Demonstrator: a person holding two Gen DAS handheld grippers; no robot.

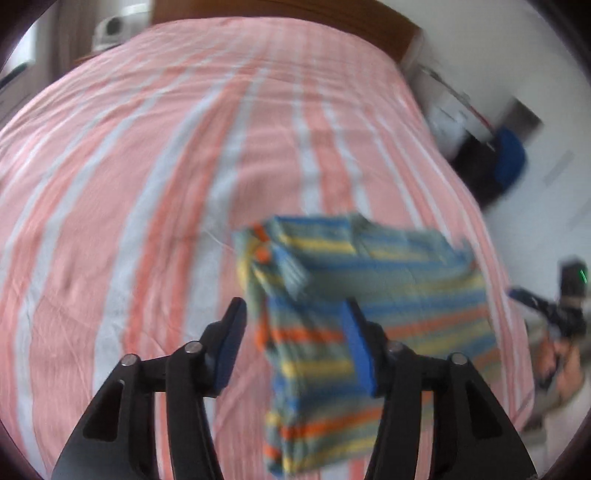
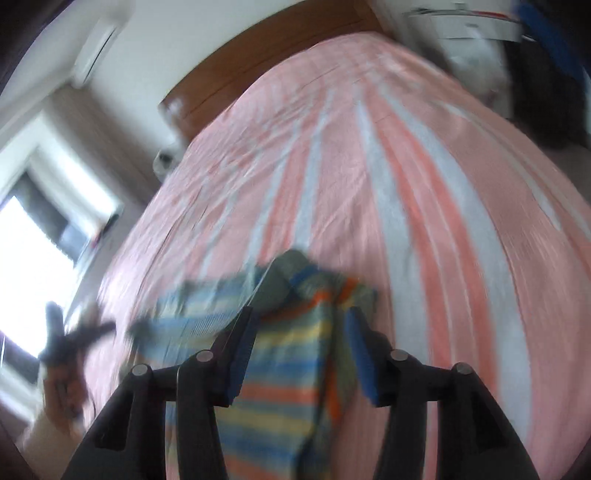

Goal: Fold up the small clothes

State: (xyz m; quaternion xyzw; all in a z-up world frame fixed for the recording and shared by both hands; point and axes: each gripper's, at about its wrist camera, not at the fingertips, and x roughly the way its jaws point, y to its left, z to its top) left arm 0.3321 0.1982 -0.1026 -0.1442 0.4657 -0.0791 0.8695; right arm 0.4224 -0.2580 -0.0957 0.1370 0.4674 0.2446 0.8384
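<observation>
Both grippers, left (image 1: 293,317) and right (image 2: 301,325), gape empty over the striped shirt (image 1: 369,295); a careless snag could undo its folds

The folded garment (image 1: 369,295) lies on the bed (image 1: 147,184), near its foot end and toward the right edge in the left wrist view. The headboard (image 1: 280,11) stands behind, at the bed's far end. Beyond the right edge, what seems to be stacked boxes (image 1: 454,110) sit beside the bed.
</observation>
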